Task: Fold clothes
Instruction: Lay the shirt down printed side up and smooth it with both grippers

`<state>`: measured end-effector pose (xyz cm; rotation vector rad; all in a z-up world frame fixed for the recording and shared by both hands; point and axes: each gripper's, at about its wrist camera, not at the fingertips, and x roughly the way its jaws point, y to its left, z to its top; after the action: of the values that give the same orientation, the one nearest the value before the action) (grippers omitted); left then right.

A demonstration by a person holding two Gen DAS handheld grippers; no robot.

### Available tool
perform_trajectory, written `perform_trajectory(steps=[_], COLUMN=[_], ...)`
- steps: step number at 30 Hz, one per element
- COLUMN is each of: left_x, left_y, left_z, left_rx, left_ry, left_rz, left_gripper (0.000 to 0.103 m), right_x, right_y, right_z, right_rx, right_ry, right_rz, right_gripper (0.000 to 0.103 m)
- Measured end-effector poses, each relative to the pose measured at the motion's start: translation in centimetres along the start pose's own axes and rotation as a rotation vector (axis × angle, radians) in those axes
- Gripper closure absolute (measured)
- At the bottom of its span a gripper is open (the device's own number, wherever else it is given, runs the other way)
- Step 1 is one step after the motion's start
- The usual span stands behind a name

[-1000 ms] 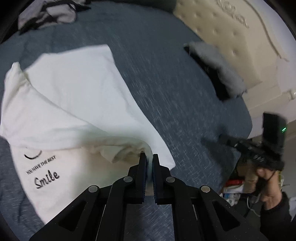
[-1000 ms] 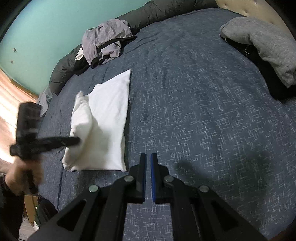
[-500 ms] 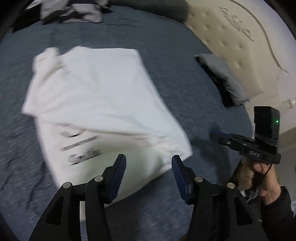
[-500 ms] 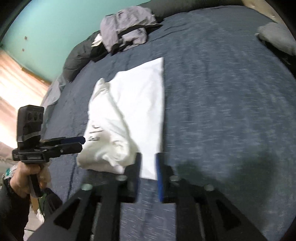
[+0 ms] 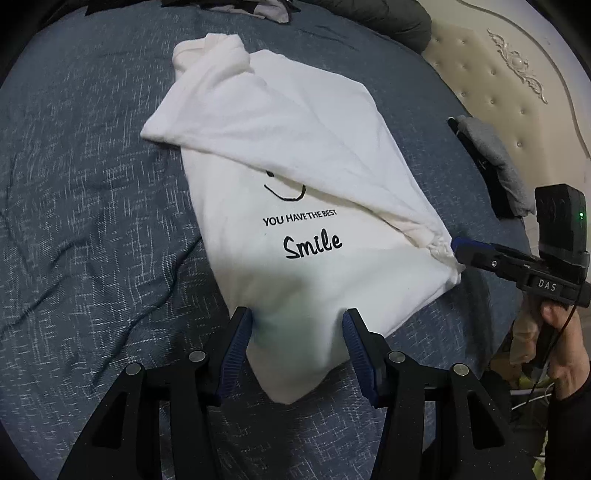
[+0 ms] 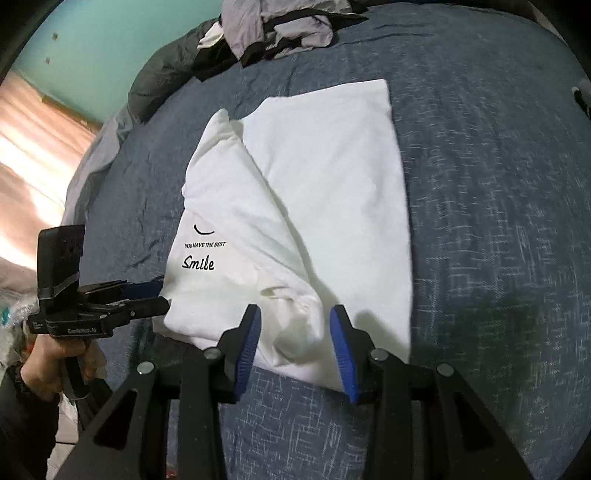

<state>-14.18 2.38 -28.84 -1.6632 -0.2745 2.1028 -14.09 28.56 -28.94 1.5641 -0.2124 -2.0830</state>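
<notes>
The white T-shirt (image 5: 295,177) lies spread on the dark blue bedspread (image 5: 81,206), print side up, with the words "YOU HAVE THE BEST Smile" in plain view. One side panel is already folded diagonally across the body, so that its bunched sleeve end sits at the near right corner; in the right wrist view the same fold shows as a long flat flap running up the right half of the shirt. That looks like the first lengthwise fold done. The other side is not yet turned in, and the shirt is not yet doubled over end to end, so I judge the task roughly a third along.

Beyond the shirt, a heap of unfolded grey clothes (image 6: 280,29) waits at the far edge of the bed, and a grey garment (image 5: 495,162) lies near the cream padded headboard (image 5: 517,92).

The left gripper (image 5: 295,343) stands spread over the shirt's near hem corner, nothing pinched. The right gripper (image 6: 295,339) is opening, its blue pads on either side of the bunched sleeve end without pressing it. A hand (image 5: 561,350) holds that right tool by its handle.
</notes>
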Motion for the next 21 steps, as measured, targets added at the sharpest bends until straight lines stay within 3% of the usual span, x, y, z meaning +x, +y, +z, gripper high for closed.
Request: perform_trajectory(steps=[21], left_x=[0.8], left_y=[0.6], left_z=[-0.3], left_rx=[0.010], left_ry=[-0.002], left_rz=[-0.021], left_gripper=[0.045], right_x=[3.1], right_y=[0.8], right_z=[0.7], right_rx=[-0.039], right_ry=[0.060], right_rz=[-0.037], right_gripper=[0.065])
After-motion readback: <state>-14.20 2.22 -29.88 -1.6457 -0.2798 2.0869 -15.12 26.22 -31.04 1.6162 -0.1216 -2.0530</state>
